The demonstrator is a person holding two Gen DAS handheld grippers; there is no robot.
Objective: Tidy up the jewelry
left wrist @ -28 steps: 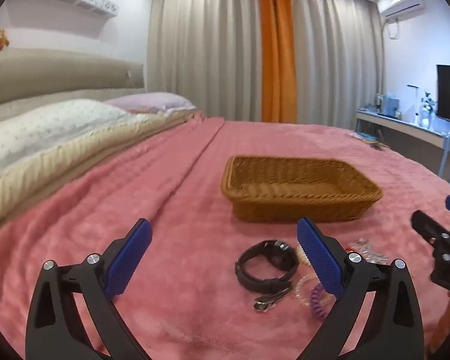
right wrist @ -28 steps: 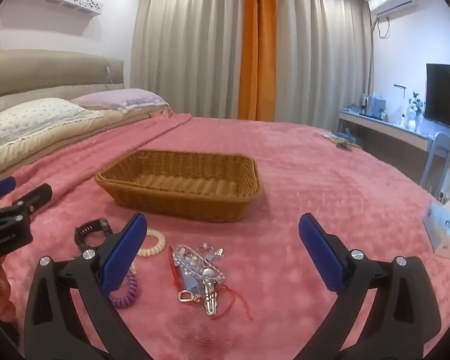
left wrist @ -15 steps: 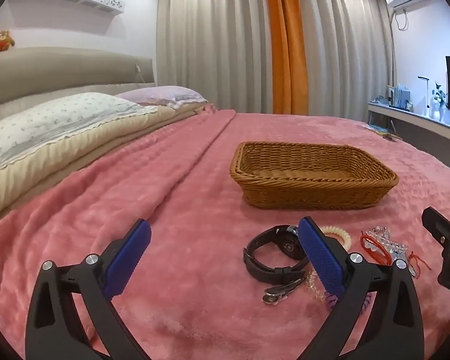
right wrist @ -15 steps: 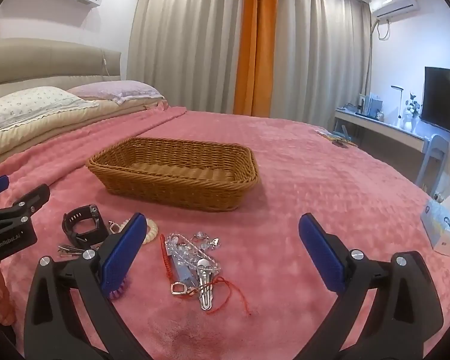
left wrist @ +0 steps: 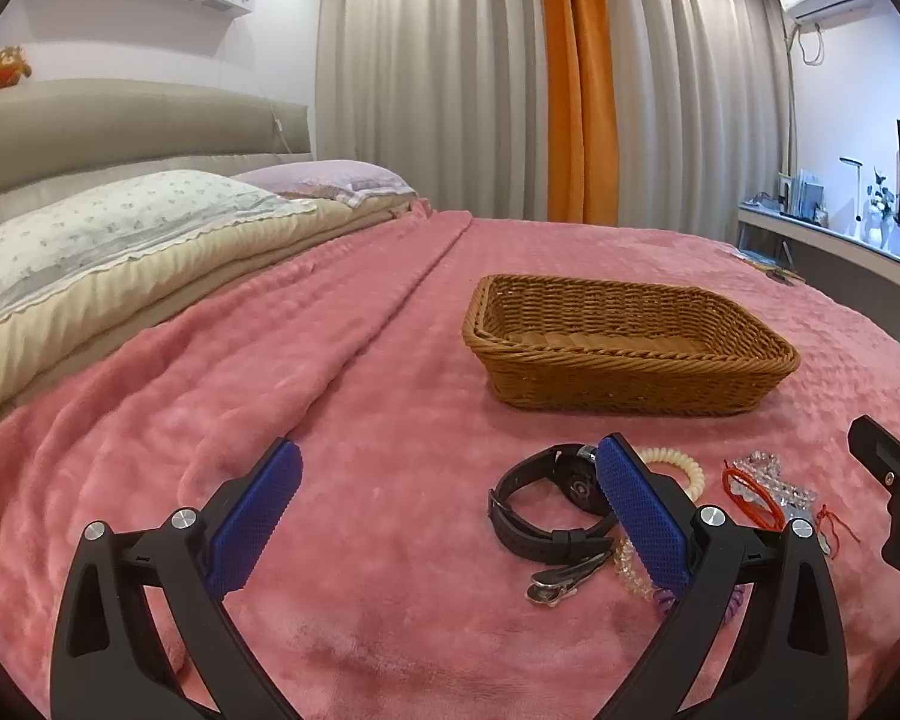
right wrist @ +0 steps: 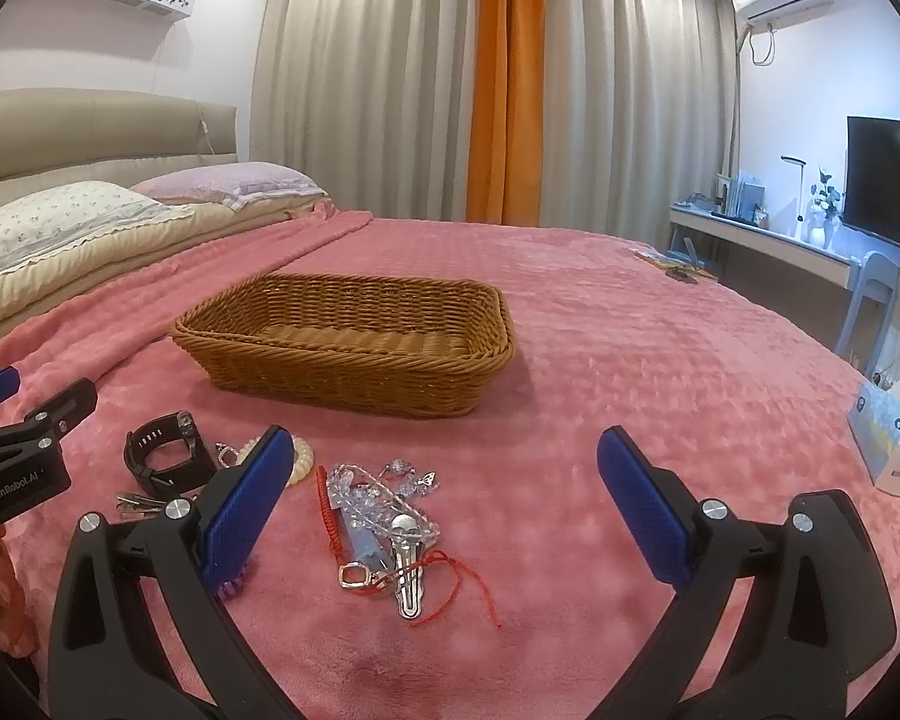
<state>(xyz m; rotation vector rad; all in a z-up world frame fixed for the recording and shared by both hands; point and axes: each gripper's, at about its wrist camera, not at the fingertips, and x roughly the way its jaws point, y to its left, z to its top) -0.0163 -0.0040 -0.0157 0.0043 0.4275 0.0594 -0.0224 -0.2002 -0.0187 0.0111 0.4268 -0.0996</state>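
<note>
**Two open grippers held above jewelry on a pink bed cover**

A rectangular brown woven wicker basket [right wrist: 345,345] is seen resting on the pink plush blanket [right wrist: 630,372], with nothing visible inside it. Nearer than the basket, the jewelry is laid directly on the blanket. A black strap wristwatch [left wrist: 549,501] lies at the left of the group, with a cream spiral hair tie [left wrist: 678,468] just beside it on the far right and a silver metal hair clip [left wrist: 561,576] just in front. A purple spiral hair tie [left wrist: 672,585] is partly hidden behind a fingertip. To the right, a tangle of clear crystal beads [right wrist: 372,495], a red cord bracelet [right wrist: 327,501] and a silver snap hair clip [right wrist: 408,564] lie touching one another.

The left gripper [left wrist: 444,510] is shown with its blue-padded jaws spread wide, nothing between them; its right finger overlaps the wristwatch in view. The right gripper [right wrist: 444,495] is likewise held wide open and empty, the bead tangle lying between its fingers in view. Whether either gripper touches the blanket cannot be told
</note>
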